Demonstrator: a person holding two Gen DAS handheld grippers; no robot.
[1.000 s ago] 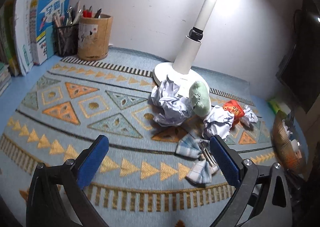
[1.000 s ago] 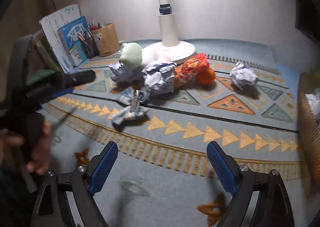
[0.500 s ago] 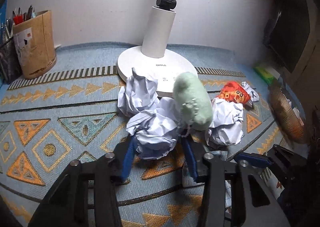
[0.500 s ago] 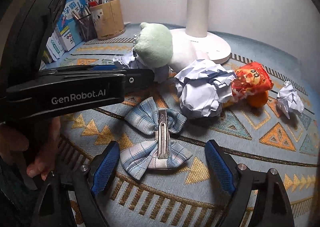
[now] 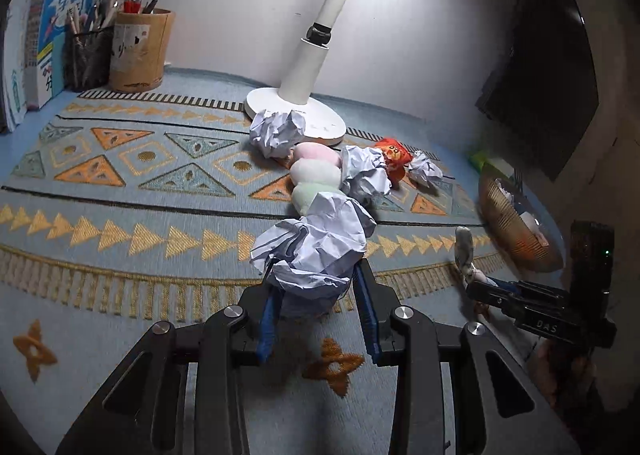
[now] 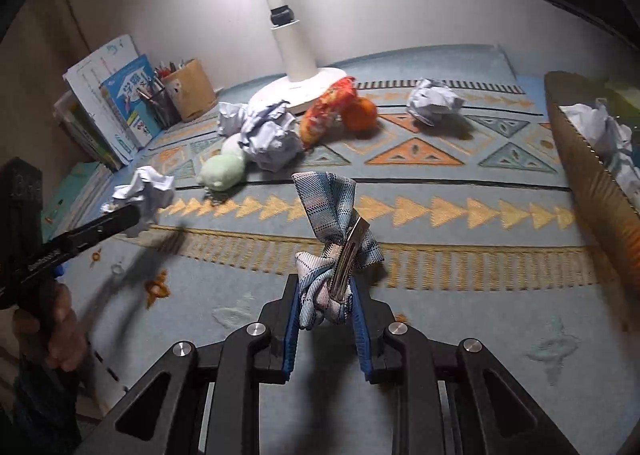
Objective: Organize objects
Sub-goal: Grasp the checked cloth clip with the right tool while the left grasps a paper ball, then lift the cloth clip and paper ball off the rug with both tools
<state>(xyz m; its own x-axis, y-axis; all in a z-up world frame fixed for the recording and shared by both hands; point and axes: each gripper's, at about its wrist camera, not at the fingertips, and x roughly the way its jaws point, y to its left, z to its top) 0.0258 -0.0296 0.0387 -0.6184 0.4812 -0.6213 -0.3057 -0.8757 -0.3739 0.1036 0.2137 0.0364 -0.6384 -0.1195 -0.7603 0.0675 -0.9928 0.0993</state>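
Blue patterned mat (image 5: 132, 223) covers my bench; left claw (image 5: 316, 297) grips crumpled paper (image 5: 316, 251), right claw (image 6: 326, 305) grips a plaid bow clip (image 6: 334, 239); lamp (image 5: 308, 71) at twelve o'clock.

Both grippers, left gripper (image 5: 316, 295) and right gripper (image 6: 325, 307), are black frames with silver screws and ribbed blue pads (image 5: 366, 309).
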